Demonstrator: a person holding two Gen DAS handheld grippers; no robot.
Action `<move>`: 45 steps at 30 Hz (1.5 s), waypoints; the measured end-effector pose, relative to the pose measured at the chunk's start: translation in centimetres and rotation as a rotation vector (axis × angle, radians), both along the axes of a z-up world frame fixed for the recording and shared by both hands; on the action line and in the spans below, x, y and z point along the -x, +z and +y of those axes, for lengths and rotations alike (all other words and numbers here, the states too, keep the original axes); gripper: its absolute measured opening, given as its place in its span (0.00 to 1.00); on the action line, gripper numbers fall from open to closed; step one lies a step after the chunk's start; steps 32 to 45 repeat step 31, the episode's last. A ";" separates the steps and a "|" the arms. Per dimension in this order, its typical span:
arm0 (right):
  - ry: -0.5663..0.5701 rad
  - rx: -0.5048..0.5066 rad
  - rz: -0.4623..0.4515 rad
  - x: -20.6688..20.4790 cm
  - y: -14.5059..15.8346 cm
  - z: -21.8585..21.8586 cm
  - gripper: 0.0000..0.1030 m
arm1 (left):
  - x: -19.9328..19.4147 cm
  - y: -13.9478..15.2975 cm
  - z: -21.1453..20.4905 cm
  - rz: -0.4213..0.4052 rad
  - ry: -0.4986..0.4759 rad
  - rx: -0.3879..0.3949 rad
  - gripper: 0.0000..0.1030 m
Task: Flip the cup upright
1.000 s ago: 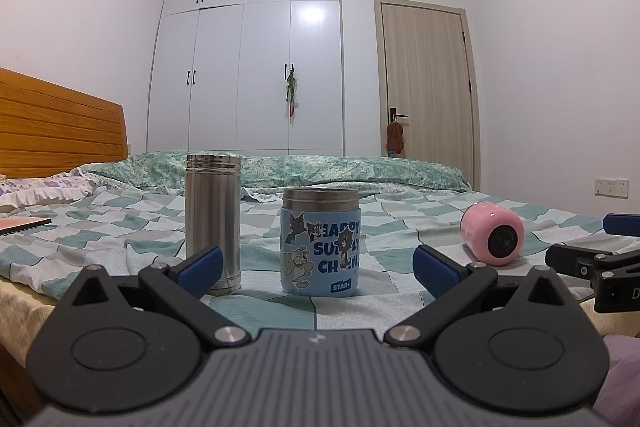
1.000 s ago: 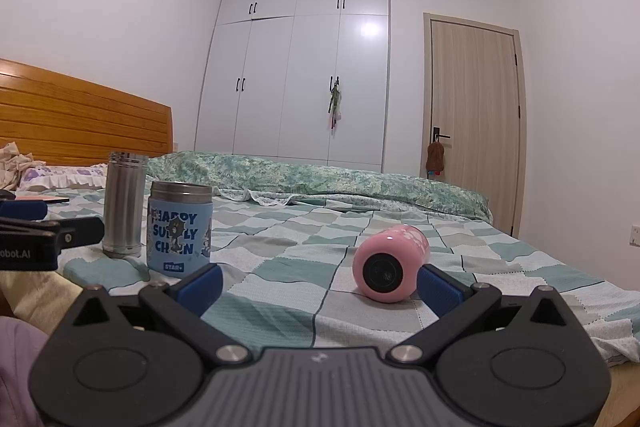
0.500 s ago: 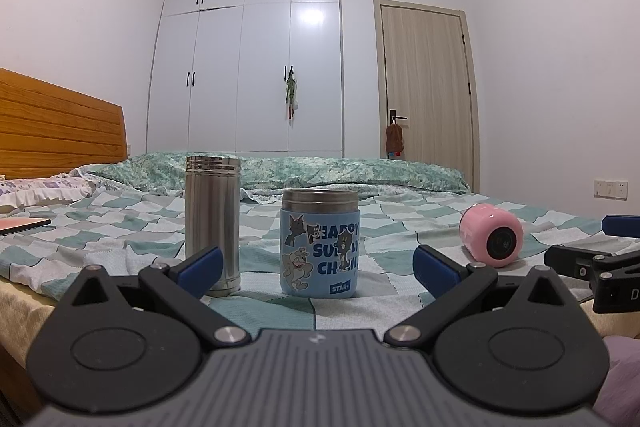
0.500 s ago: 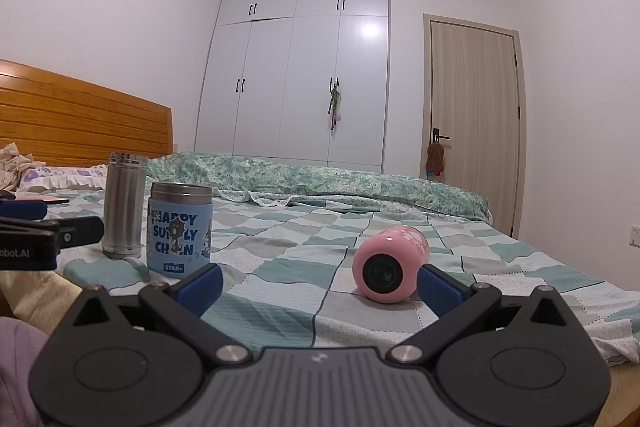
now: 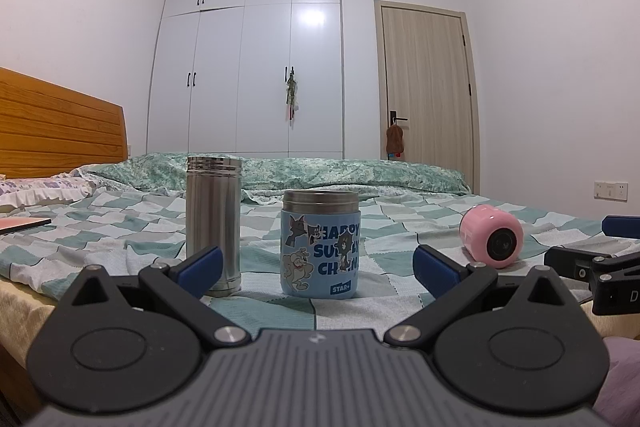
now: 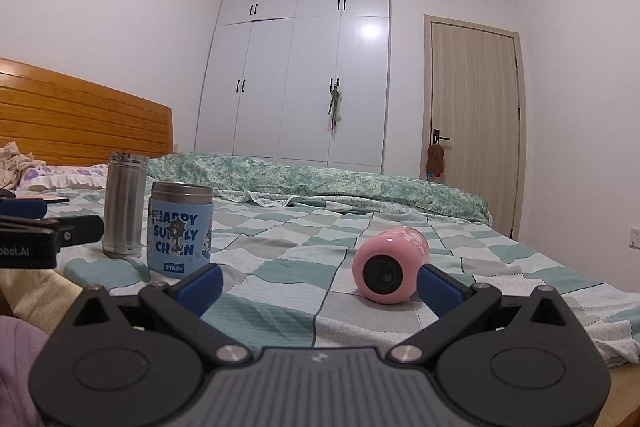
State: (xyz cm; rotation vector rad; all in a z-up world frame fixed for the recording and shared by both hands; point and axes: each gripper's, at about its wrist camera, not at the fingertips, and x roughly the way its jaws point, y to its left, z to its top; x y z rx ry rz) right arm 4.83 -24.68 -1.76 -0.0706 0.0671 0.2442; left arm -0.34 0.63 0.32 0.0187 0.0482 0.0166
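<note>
On bed (image 6: 280, 267) | cup (image 6: 390, 269) pink, on its side, mouth hidden | left gripper (image 5: 316, 267), right gripper (image 6: 320, 285): fingers apart, empty

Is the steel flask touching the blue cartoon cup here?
Apart. The left wrist view shows checked bedspread between the steel flask and the blue cartoon cup, both standing upright.

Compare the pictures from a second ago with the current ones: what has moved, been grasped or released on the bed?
Nothing visibly changed. The pink cup lies on its side on the bed, untouched; the left gripper and right gripper are open and empty; the steel flask and blue cartoon cup stand upright as before.
</note>
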 end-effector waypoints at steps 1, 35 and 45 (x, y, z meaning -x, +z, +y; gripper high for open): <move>0.000 0.000 0.000 0.0 0.0 0.0 1.00 | 0.0 0.0 0.0 0.001 0.000 0.000 1.00; 0.000 0.001 -0.001 0.0 -0.1 0.0 1.00 | 0.1 0.1 -0.1 -0.007 -0.005 0.009 1.00; 0.000 0.001 -0.001 0.0 -0.1 0.0 1.00 | 0.1 0.1 -0.1 -0.007 -0.005 0.009 1.00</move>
